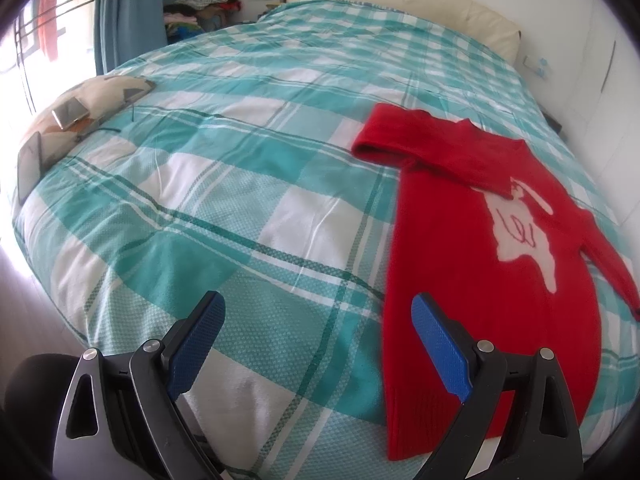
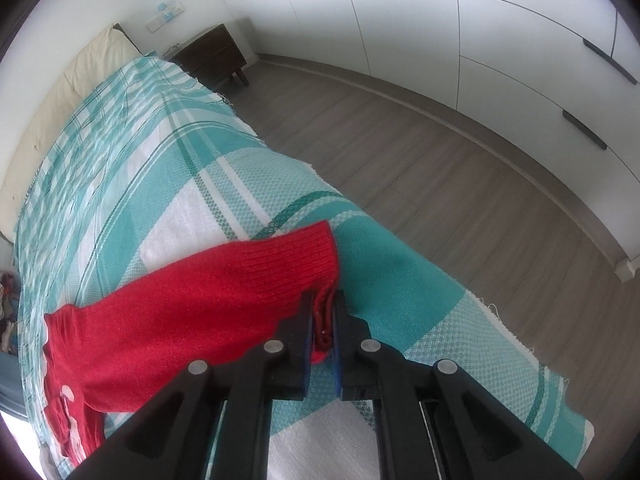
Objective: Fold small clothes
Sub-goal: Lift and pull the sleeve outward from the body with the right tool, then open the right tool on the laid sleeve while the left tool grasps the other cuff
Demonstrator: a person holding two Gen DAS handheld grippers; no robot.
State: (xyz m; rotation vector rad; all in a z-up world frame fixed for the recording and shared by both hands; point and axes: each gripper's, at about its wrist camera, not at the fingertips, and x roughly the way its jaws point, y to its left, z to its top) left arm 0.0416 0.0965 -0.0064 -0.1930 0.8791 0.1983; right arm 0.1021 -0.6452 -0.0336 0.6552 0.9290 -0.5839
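Observation:
A small red sweater (image 1: pixel 472 264) with a white animal figure lies flat on the checked bed cover (image 1: pixel 240 200), hem towards me. One sleeve is folded across its chest; the other reaches out to the right. My left gripper (image 1: pixel 318 300) is open above the cover, its right finger over the sweater's lower left edge and nothing between the blue pads. In the right wrist view my right gripper (image 2: pixel 324 296) is shut on the ribbed cuff of the sweater's sleeve (image 2: pixel 224 292), close to the bed's side edge (image 2: pixel 400 280).
A pillow (image 1: pixel 100 96) with a phone (image 1: pixel 70 114) and a dark tablet (image 1: pixel 30 168) lies at the bed's left. A cream headboard (image 1: pixel 400 0), a curtain (image 1: pixel 124 8) and a clothes pile (image 1: pixel 204 4) stand behind. A nightstand (image 2: pixel 212 56), wood floor (image 2: pixel 420 168) and wardrobe doors (image 2: pixel 500 40) are on the right.

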